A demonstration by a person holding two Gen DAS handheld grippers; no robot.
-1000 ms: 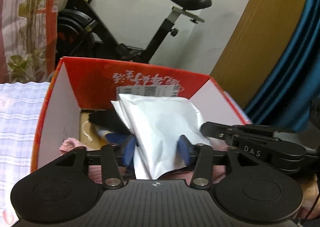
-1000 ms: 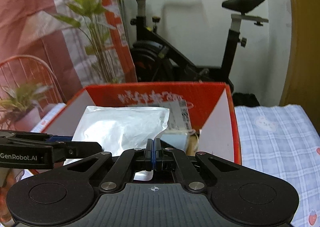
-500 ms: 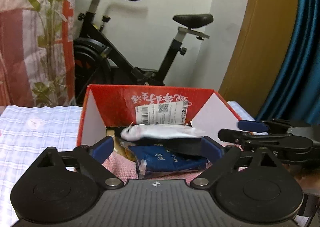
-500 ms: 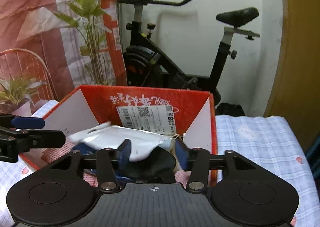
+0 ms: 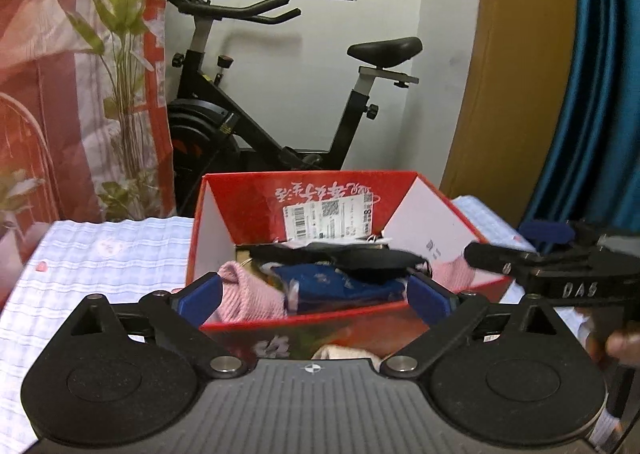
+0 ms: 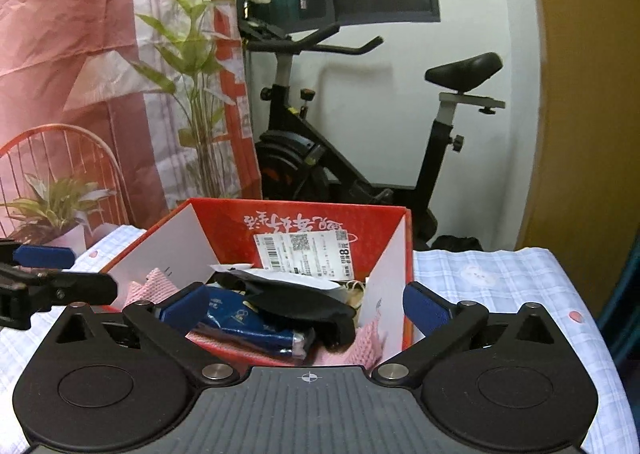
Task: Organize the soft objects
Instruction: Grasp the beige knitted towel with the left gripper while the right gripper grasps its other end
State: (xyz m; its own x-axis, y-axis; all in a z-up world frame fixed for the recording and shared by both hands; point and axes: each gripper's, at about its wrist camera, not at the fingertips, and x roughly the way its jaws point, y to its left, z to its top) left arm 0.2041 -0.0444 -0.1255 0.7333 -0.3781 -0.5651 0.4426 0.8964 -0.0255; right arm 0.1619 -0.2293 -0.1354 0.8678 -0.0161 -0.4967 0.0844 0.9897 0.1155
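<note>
Glossy red cardboard box point(image 5: 316, 190) held pink knit point(image 5: 250, 292), blue pouch point(image 5: 340, 286) and black cloth point(image 6: 296, 300); both tools, left point(image 5: 314, 296) and right point(image 6: 306, 304), gaped wide, empty, jaws just opened.

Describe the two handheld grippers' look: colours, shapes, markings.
Both match: the left gripper and right gripper have black ribbed bodies, two round black discs, silver pivot pins, angled black linkage arms and blue pads. A small crosshair mark sits at centre. Side lettering on the right gripper reads DAS.
</note>
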